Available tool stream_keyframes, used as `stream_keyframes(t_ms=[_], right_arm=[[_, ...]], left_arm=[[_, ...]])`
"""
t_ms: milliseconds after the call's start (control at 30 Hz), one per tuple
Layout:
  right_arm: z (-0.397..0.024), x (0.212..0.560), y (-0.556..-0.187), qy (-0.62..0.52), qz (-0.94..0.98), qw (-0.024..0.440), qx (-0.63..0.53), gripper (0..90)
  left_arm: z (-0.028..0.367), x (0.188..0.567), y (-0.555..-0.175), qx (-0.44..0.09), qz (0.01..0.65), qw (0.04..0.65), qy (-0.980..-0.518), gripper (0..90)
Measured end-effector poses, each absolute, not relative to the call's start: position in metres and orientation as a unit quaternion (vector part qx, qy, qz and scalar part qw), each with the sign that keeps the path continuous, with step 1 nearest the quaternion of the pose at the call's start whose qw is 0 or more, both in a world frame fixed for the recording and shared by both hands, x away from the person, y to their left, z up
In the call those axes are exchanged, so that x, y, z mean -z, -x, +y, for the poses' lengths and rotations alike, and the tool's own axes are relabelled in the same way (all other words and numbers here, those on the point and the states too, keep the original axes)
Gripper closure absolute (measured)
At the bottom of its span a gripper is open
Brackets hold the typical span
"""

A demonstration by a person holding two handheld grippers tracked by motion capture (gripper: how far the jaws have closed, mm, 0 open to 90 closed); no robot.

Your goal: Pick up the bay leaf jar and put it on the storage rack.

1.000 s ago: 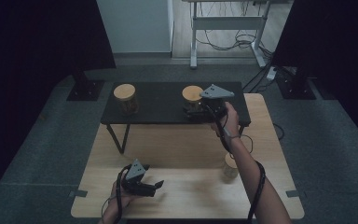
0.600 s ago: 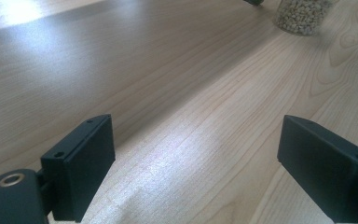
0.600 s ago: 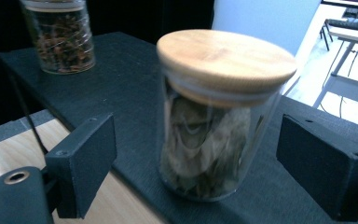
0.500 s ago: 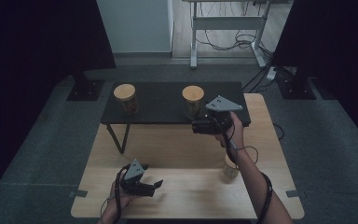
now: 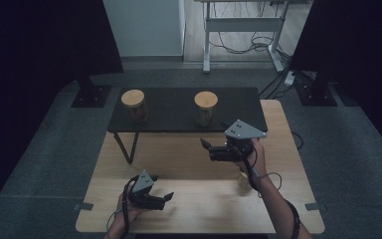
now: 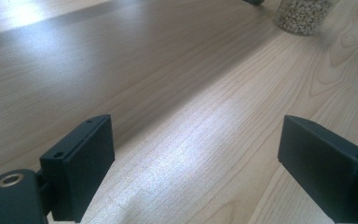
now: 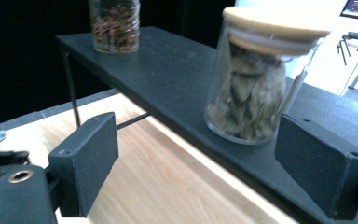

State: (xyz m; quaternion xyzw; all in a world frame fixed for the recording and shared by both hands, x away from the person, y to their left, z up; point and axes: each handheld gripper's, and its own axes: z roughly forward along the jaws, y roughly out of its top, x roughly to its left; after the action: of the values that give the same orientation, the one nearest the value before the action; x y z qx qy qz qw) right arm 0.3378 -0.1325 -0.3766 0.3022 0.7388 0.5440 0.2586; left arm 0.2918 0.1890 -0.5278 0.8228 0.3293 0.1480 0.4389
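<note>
Right gripper view: released right tool (image 7: 191,163) faces a round glass jar (image 7: 254,88), wooden-lidded, on a matte black shelf (image 7: 168,88).

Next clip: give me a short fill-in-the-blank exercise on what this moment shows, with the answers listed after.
1. Two lidded jars stand on the ____ shelf at the far side of the wooden table.
2. The right gripper is empty, its jaws ____, just short of the jar of pale pieces.
3. The left gripper rests low over the table, holding ____.
4. The jar of reddish-brown bits stands at the shelf's ____ end in the high view.

Missing words: black; open; nothing; left
</note>
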Motion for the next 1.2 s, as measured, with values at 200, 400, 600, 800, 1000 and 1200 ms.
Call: stream_keyframes(t_ms=[200,400,600,800,1000,1200], right_arm=[[-0.138,0.393,-0.319,-0.286,0.743,0.246,-0.553,12.9],[-0.149,0.413,-0.301,-0.288,0.743,0.236,-0.556,12.8],[-0.161,0.431,-0.285,-0.297,0.736,0.222,-0.566,12.7],[-0.168,0.445,-0.269,-0.304,0.731,0.212,-0.573,12.7],[-0.171,0.46,-0.261,-0.32,0.728,0.198,-0.573,12.8],[-0.171,0.478,-0.252,-0.33,0.732,0.185,-0.566,13.0]], left_arm=[[0.19,0.527,-0.292,-0.148,0.333,0.44,-0.821,10.5],[0.19,0.528,-0.292,-0.148,0.333,0.44,-0.821,10.4],[0.189,0.528,-0.291,-0.147,0.332,0.439,-0.822,10.4],[0.189,0.528,-0.291,-0.147,0.333,0.439,-0.822,10.4],[0.189,0.528,-0.29,-0.148,0.333,0.439,-0.821,10.4],[0.189,0.529,-0.291,-0.148,0.334,0.437,-0.822,10.4]])
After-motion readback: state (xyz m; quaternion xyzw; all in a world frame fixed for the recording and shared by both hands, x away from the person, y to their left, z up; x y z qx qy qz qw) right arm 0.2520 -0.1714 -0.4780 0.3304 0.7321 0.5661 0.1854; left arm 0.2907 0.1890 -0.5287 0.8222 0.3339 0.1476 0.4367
